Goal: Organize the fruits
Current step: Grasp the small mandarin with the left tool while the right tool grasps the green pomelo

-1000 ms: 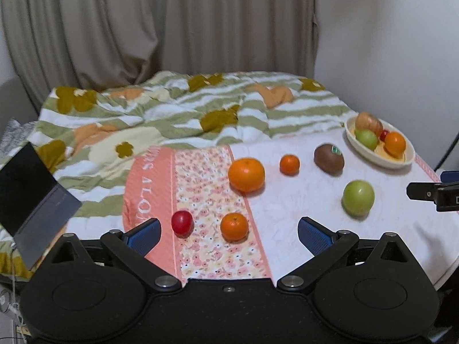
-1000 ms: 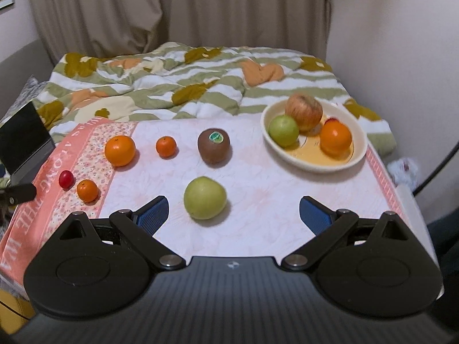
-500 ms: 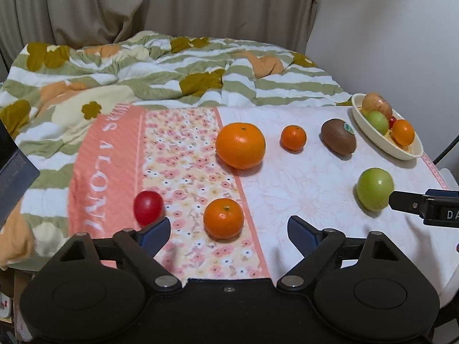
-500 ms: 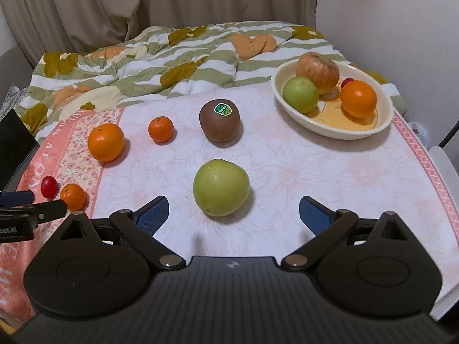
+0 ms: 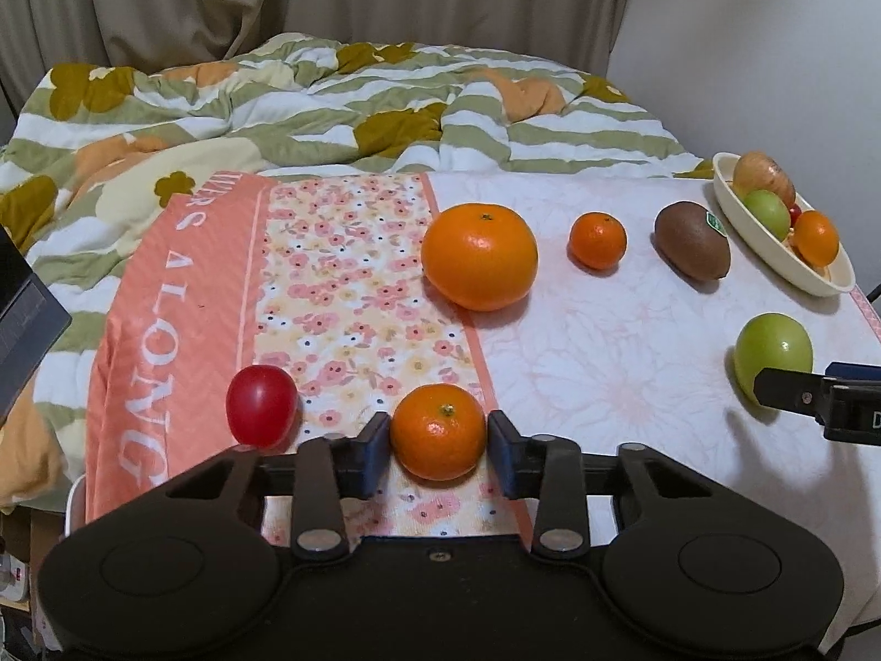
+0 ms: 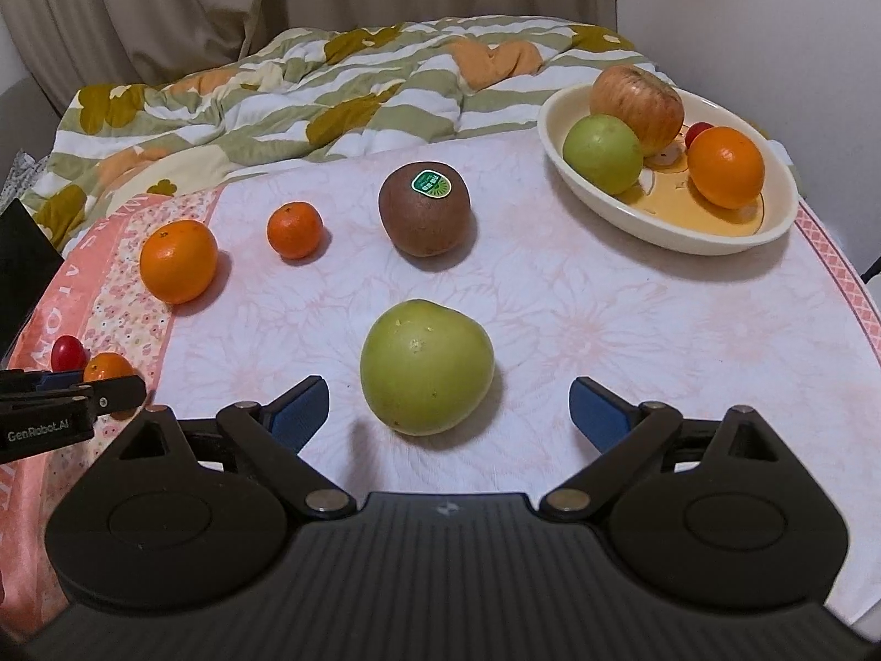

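The left gripper (image 5: 439, 440) has come down, and its jaws have just been closing on the small orange (image 5: 439, 432); the pads are now touching both its sides on the flowery cloth (image 5: 341, 297). The right gripper (image 6: 449, 406) is sinking toward the green apple (image 6: 427, 366), its jaws wide apart. Both fruits are likely going to the bowl (image 6: 710, 231).
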